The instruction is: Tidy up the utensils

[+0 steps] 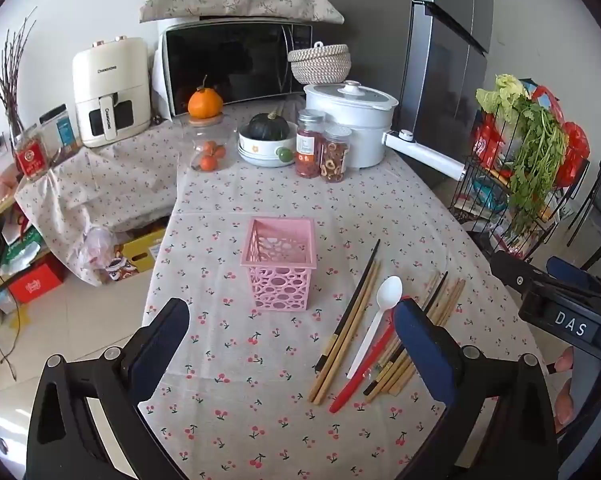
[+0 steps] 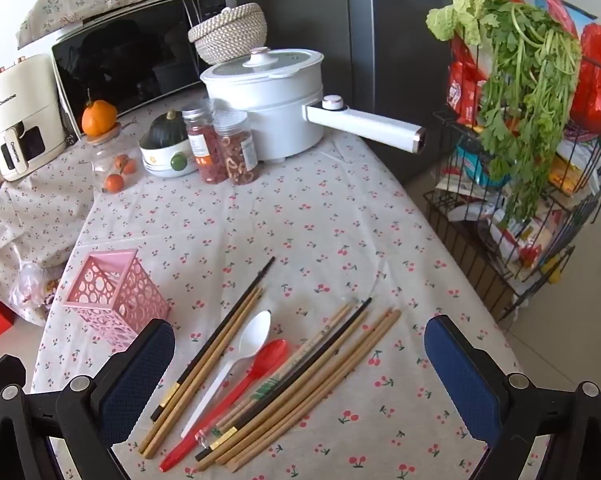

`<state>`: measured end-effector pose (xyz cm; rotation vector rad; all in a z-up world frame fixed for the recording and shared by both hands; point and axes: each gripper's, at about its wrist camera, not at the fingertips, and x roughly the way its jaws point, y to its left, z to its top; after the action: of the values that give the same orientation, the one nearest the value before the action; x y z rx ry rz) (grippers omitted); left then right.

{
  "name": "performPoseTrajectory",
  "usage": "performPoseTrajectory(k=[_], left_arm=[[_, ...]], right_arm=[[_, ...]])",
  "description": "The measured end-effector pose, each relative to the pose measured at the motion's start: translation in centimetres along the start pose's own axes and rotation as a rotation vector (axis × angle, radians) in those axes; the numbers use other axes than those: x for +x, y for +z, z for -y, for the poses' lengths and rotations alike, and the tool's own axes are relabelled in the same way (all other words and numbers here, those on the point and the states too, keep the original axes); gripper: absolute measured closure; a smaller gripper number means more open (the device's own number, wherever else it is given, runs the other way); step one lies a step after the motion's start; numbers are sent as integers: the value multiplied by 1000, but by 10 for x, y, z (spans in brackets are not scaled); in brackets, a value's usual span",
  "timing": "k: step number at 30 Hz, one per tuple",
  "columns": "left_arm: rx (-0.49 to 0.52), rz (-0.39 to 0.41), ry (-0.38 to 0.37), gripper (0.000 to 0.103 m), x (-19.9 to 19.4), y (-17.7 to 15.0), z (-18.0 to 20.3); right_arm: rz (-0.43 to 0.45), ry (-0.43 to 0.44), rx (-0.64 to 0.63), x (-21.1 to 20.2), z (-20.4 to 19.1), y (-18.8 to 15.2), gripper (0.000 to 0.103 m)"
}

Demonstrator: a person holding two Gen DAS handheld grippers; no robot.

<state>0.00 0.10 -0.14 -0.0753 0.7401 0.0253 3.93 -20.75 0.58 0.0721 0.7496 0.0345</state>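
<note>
My left hand-held gripper (image 1: 290, 342) and right hand-held gripper (image 2: 300, 376) hover with jaws wide apart and empty above the tabletop (image 2: 300, 220); chopsticks (image 2: 300, 384), white spoon (image 2: 236, 360) and red spoon (image 2: 244, 384) lie right of the pink basket (image 1: 278, 266).

Readable on the cream plastic air fryer (image 1: 110, 90): the brand "CHANGHONG", once across its upper front and once running down its drawer handle (image 1: 109, 117). Readable on the black body of the right gripper (image 1: 572, 322): white letters "DAS". Labels on jars and packets too small to read.
</note>
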Motion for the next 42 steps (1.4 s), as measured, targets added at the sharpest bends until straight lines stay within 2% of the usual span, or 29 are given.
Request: performPoseTrajectory(k=[3, 12, 42], left_arm=[[0, -32, 0, 0, 3, 5, -4], [-16, -26, 21, 0, 9, 3, -8], [-26, -40, 15, 0, 16, -3, -6]], right_arm=[[0, 0, 5, 1, -1, -2, 0], [3, -1, 5, -1, 6, 8, 0], [-2, -2, -5, 2, -6, 0, 0]])
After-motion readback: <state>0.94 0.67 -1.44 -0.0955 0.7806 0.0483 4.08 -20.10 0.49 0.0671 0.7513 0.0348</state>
